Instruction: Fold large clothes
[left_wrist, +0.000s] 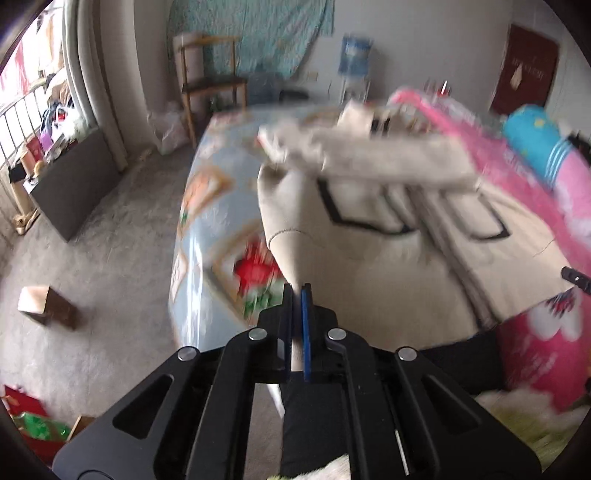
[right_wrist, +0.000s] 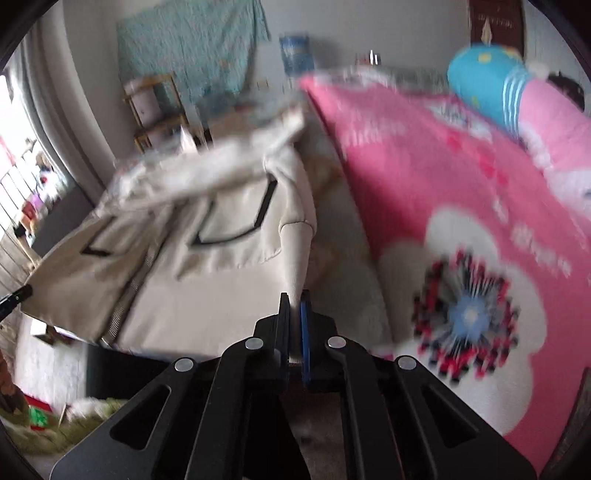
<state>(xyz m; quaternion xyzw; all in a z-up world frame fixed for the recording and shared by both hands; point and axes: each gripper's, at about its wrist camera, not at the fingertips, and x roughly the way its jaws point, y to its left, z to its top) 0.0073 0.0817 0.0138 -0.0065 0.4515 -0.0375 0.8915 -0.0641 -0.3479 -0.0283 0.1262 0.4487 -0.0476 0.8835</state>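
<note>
Two tongs, and both are clamped on cloth. The left tongs (left_wrist: 296, 291) pinch the cuff end of the left sleeve (left_wrist: 284, 236), and the right tongs (right_wrist: 294, 299) are clenched on the right sleeve (right_wrist: 299, 243) the same way, fabric plainly squeezed between the pads on each side. The cream jacket (right_wrist: 177, 280) lies face up on the bed (left_wrist: 214, 206), black-trimmed pockets showing, fuzzy hood (left_wrist: 369, 155) at the far end.

My read: this is the sleeve fold, both arms of the jacket about to be carried in across the chest. To do it well, keep the two cuffs level with each other and bring them inward together, so the body does not drag or twist. Lift only enough for the sleeves to clear the front, then lay them flat.

Now the room for it. On the right, the pink blanket (right_wrist: 443, 192) lies just beside the jacket, so that sleeve has little slack outward. On the left, the bed edge drops to the floor (left_wrist: 110, 258) near the jacket's shoulder; a loose sleeve could slip over. Inward is open.
</note>
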